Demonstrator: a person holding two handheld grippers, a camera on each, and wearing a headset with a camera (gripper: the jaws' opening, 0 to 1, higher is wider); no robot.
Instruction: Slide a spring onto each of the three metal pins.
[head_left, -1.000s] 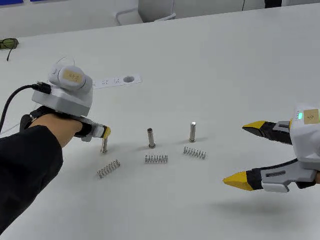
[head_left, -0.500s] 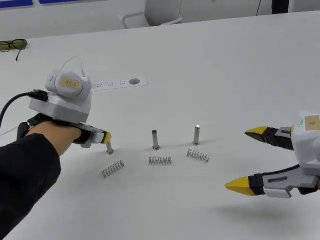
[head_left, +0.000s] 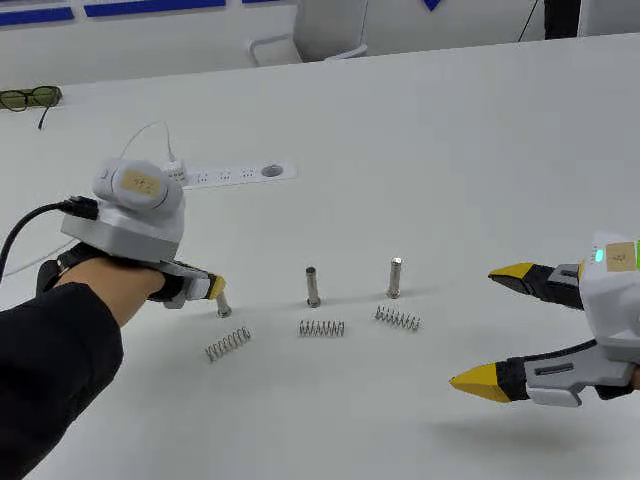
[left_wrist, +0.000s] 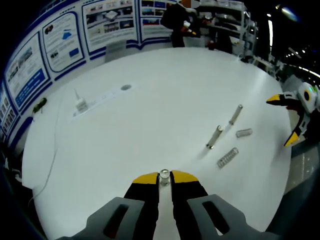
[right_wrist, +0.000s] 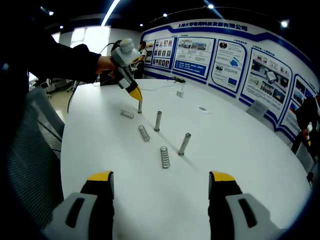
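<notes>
Three metal pins stand in a row on the white table (head_left: 420, 150): left pin (head_left: 223, 305), middle pin (head_left: 313, 287), right pin (head_left: 395, 278). A spring lies in front of each: left spring (head_left: 228, 344), middle spring (head_left: 321, 328), right spring (head_left: 397, 318). My left gripper (head_left: 215, 288) is shut on the left pin, whose top (left_wrist: 164, 177) shows between the yellow fingertips (left_wrist: 146, 179). My right gripper (head_left: 497, 327) hovers open to the right of the row with nothing between its jaws. The right gripper view has its own gripper (right_wrist: 160, 176) facing the nearest spring (right_wrist: 164, 156) and pin (right_wrist: 184, 144).
A white power strip (head_left: 235, 175) lies behind the left gripper, with a cable running off to the left. Dark glasses (head_left: 30, 97) rest at the far left edge. A chair (head_left: 300, 45) stands beyond the table. Bare table lies in front of the springs.
The head view has shifted a little. My left gripper stays closed at the left pin, slightly lower on it. My right gripper remains open at the right.
</notes>
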